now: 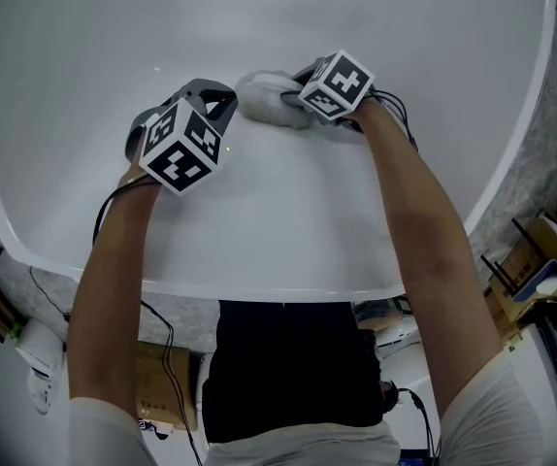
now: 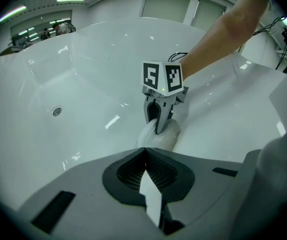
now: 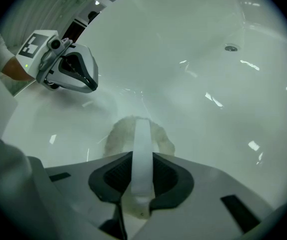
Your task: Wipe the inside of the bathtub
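Head view: my right gripper (image 1: 296, 93) sits at upper centre, clamped on a white cloth (image 1: 264, 103) against the inner surface of the bathtub (image 1: 288, 231). My left gripper (image 1: 215, 105) hangs just left of the cloth.

Left gripper view: my fingers meet at their tips with nothing between them. The cloth bulges at centre frame.

Right gripper view: a fold of cloth runs up between my closed fingers and the wad spreads at centre. It probably lies flat on the enamel, though blur hides the contact.

The cloth is soft and light and should glide on the glossy white surface — best gripped by its bunched fold.
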